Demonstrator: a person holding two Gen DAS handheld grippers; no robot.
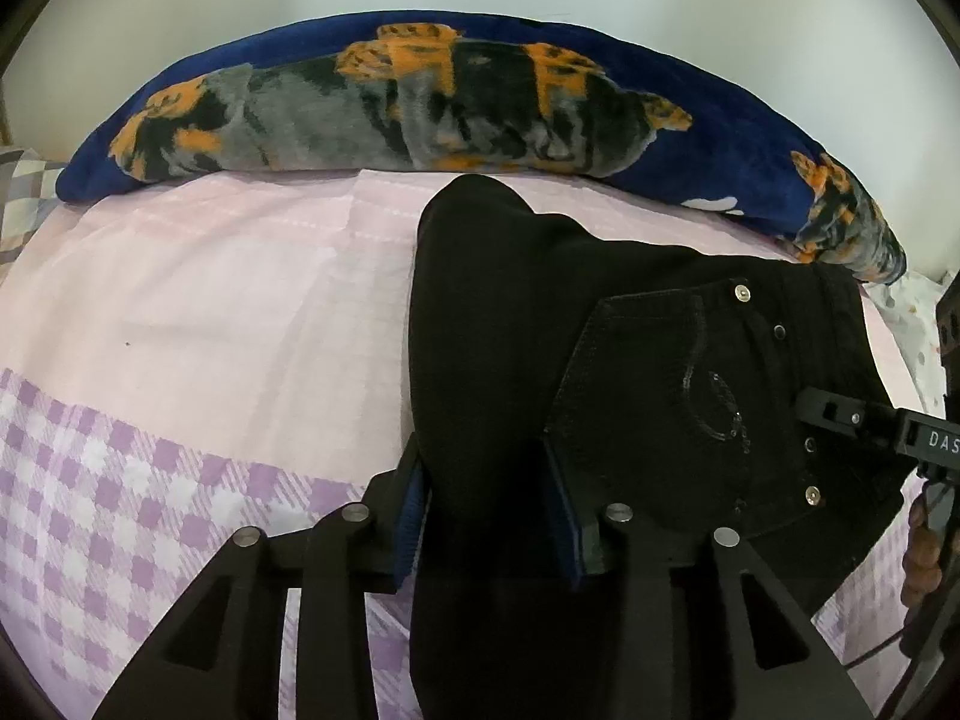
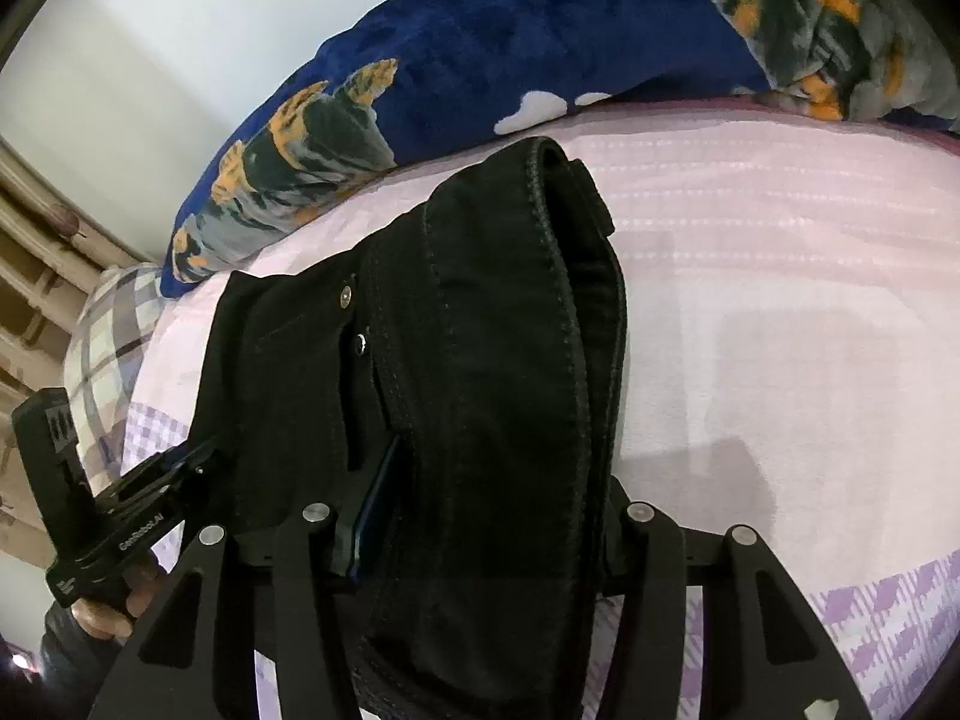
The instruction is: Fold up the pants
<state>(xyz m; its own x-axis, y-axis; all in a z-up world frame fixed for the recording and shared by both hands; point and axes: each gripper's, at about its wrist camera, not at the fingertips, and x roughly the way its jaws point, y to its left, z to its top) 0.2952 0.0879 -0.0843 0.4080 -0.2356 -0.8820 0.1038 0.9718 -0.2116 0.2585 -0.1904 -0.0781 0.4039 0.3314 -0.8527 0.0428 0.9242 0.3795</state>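
The black pants (image 1: 600, 360) lie folded on the pink bed sheet (image 1: 228, 300), back pocket with rivets facing up. My left gripper (image 1: 486, 492) is shut on the pants' folded edge, fabric bunched between its blue pads. My right gripper (image 2: 480, 498) is shut on the waistband end of the pants (image 2: 498, 330), with thick cloth between its fingers. The right gripper also shows at the right edge of the left wrist view (image 1: 888, 426). The left gripper shows at the lower left of the right wrist view (image 2: 138, 510).
A rolled blue blanket with an orange, grey and black print (image 1: 420, 108) lies along the far side of the bed by the white wall. A checked pillow (image 2: 114, 336) sits at the bed's end. The sheet turns purple-checked (image 1: 120, 510) nearer to me.
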